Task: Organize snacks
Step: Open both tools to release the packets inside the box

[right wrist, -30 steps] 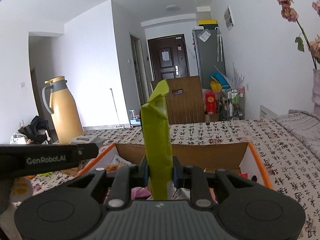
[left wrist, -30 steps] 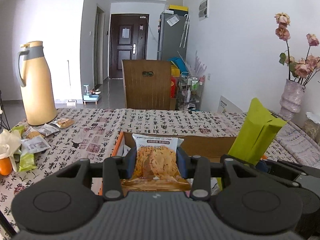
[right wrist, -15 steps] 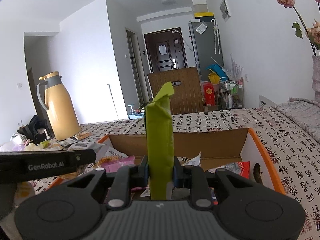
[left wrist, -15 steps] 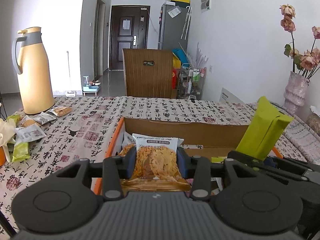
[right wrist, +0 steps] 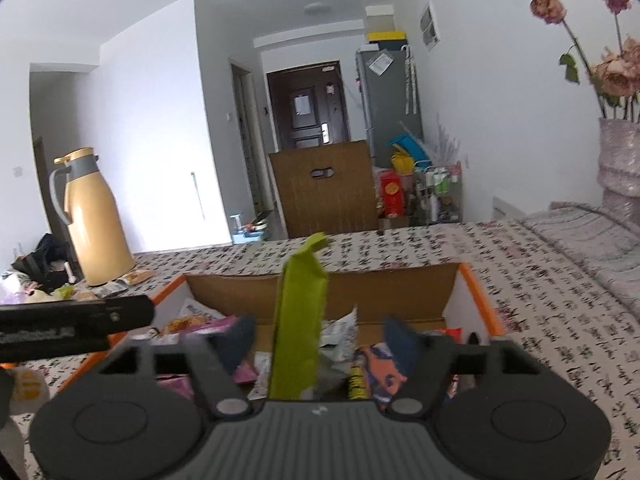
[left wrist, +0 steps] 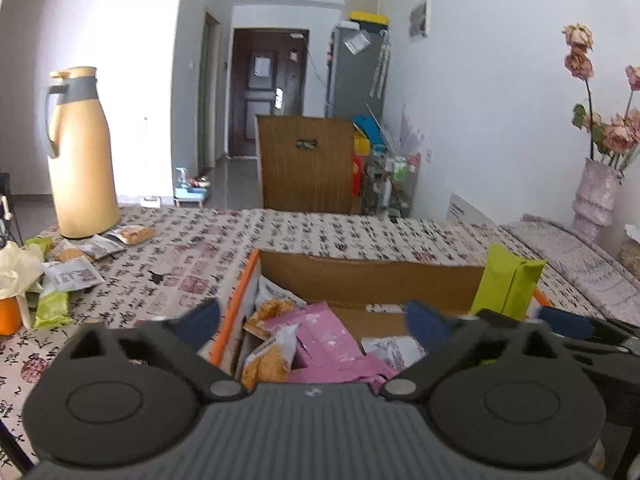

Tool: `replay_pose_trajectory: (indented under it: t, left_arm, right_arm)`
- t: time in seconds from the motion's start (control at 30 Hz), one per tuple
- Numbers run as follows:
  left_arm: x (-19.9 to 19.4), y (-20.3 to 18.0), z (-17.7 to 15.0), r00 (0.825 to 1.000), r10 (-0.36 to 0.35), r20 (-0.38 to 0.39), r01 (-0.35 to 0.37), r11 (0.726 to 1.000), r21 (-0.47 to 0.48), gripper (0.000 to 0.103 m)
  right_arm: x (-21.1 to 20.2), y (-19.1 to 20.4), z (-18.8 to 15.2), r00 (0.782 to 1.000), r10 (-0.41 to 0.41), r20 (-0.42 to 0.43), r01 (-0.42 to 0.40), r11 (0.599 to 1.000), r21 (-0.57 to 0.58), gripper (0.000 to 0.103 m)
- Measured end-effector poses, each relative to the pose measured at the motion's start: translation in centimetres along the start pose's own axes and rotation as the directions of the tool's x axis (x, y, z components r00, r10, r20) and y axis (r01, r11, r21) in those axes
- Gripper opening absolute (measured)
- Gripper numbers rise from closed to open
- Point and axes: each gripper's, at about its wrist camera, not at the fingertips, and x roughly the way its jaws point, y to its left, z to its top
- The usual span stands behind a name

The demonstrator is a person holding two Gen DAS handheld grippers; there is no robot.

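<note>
Fingers on both of my tools are spreading at once. On the left gripper (left wrist: 314,322) they now stand wide and nothing sits between them; half a second ago they pinched the orange crisp packet (left wrist: 267,356), which now lies in the cardboard box (left wrist: 372,280) at its left side, partly under a pink pouch (left wrist: 326,340). On the right gripper (right wrist: 320,338) the fingers are opening too, and the green packet (right wrist: 298,320) that they clamped a moment ago stands upright between them with a gap on each side, its lower end down among the wrappers in the box. I cannot tell whether it rests on them or is mid-drop.

So I judge two more snacks delivered. The box sits on the tabletop (left wrist: 340,232) with the printed cloth, and it already holds a mixed heap of packets.

What remains, as I read it, is the cluster of loose snacks (left wrist: 72,276) at the far left of the cloth, near the yellow thermos jug (left wrist: 82,156). My next step would be to pull both tools back clear of the box rim, taking care that the right one does not drag the tall green packet out with it, then go for those.
</note>
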Motion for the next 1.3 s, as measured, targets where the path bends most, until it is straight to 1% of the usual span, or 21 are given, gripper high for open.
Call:
replay_pose_trajectory:
  t: [0.07, 0.13, 0.23, 0.6, 0.8, 1.03, 1.3]
  left_arm:
    - [0.0, 0.2, 0.1, 1.0, 0.001, -0.002, -0.001, 1.0, -0.008, 0.103]
    - [0.0, 0.3, 0.2, 1.0, 0.005, -0.006, -0.005, 1.0, -0.013, 0.103]
    - [0.0, 0.3, 0.2, 1.0, 0.007, -0.004, -0.007, 1.0, -0.012, 0.103]
    - [-0.5, 0.3, 0.3, 1.0, 0.002, 0.011, -0.002, 1.0, -0.013, 0.103]
    - [-1.5, 0.2, 0.7, 1.0, 0.014, 0.025, -0.014, 1.0, -0.014, 0.103]
    - [-3.8, 0.3, 1.1, 0.999, 0.019, 0.043, -0.019, 1.0, -0.007, 0.103]
    - [-6.7, 1.6, 0.3, 0.998, 0.032, 0.047, -0.032, 0.999, -0.007, 0.103]
  right_arm:
    - [-0.3, -0.2, 0.1, 1.0, -0.011, 0.009, 0.011, 1.0, 0.003, 0.09]
    - [-0.4, -0.4, 0.1, 1.0, -0.021, 0.012, 0.021, 1.0, 0.006, 0.093]
    - [-0.5, -0.6, 0.2, 0.999, -0.039, 0.011, 0.039, 0.999, 0.012, 0.103]
    - [-0.8, -0.5, 0.3, 0.999, -0.043, 0.01, 0.043, 0.999, 0.006, 0.103]
    - [-1.3, -0.2, 0.4, 0.999, -0.051, 0.01, 0.051, 0.999, -0.011, 0.103]
    - [-2.7, 0.6, 0.6, 0.998, -0.065, 0.003, 0.065, 0.997, -0.05, 0.103]
    - [-5.3, 1.4, 0.3, 0.996, -0.085, 0.009, 0.086, 0.994, -0.068, 0.103]
